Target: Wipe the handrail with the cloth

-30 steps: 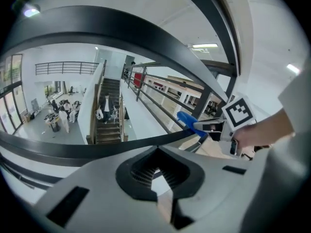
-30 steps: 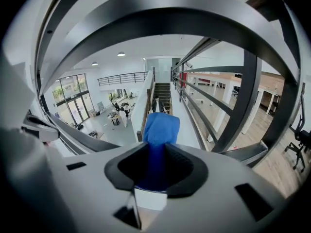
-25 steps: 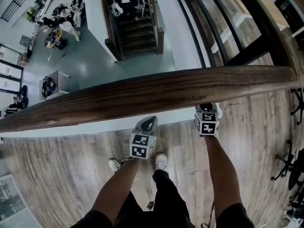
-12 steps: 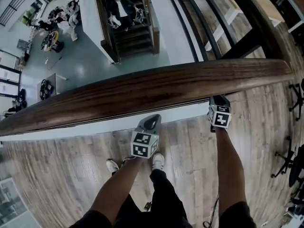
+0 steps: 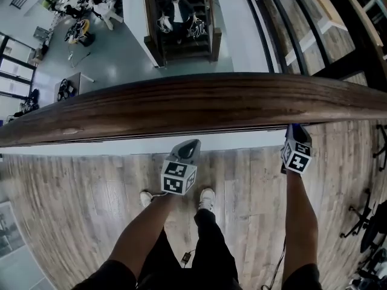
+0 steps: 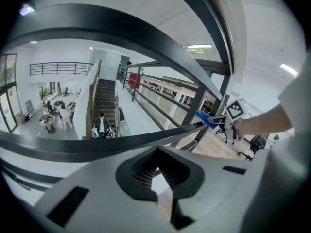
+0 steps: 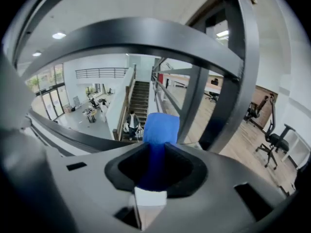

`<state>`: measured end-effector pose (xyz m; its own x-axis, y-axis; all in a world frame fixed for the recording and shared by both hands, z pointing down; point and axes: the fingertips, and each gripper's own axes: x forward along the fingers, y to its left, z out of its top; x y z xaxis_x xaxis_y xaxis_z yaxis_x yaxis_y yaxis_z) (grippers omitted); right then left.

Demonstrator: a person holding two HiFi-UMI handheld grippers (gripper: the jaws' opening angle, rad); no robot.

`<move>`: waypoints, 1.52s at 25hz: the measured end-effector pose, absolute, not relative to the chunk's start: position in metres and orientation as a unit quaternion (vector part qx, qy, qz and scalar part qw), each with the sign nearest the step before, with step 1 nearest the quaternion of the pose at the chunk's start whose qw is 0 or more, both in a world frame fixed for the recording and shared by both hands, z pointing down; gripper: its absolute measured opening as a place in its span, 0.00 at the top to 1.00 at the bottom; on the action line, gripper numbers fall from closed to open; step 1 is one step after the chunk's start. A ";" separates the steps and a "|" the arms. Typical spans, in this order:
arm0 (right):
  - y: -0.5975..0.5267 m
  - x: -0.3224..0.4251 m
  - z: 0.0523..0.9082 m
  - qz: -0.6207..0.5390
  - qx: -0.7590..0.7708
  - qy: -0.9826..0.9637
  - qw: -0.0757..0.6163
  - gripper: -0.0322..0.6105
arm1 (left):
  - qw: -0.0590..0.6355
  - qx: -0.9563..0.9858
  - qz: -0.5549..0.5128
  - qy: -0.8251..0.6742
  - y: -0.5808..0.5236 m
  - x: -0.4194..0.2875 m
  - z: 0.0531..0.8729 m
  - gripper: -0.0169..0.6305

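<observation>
Both grippers sit under the brown wooden handrail (image 5: 199, 104): right gripper (image 7: 155, 169) fingers clamp the blue cloth (image 7: 159, 130) (poised for wiping); left gripper (image 6: 158, 174) fingers closed, empty.

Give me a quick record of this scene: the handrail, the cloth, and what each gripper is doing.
handrail: wooden, spans the head view
right gripper: jaws shut on cloth, under the handrail's right part
cloth colour: blue
left gripper: jaws together, empty, below the handrail's middle
cloth touching handrail: cannot tell

Blue cloth (image 7: 156, 130), dark-brown handrail (image 5: 199, 104) — wood-grained; grey plank floor (image 5: 72, 204)
</observation>
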<state>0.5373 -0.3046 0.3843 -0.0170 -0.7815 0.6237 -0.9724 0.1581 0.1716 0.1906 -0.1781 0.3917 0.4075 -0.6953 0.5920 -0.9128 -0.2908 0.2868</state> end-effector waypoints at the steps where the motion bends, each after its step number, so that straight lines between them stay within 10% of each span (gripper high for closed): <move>1: -0.295 0.512 0.382 0.146 0.617 -0.714 0.298 0.78 | 0.308 0.775 0.173 -0.524 -0.171 0.176 0.395 0.97; 38: -0.037 -0.451 0.585 0.130 0.262 -0.903 0.315 0.78 | 0.364 0.511 0.050 -0.777 0.145 -0.564 0.549 0.97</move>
<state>-0.4507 -0.0372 0.5852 -0.6647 -0.3908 0.6368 -0.5547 0.8291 -0.0702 -0.5642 0.1453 0.5493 -0.2133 -0.7574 0.6172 -0.8300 0.4737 0.2945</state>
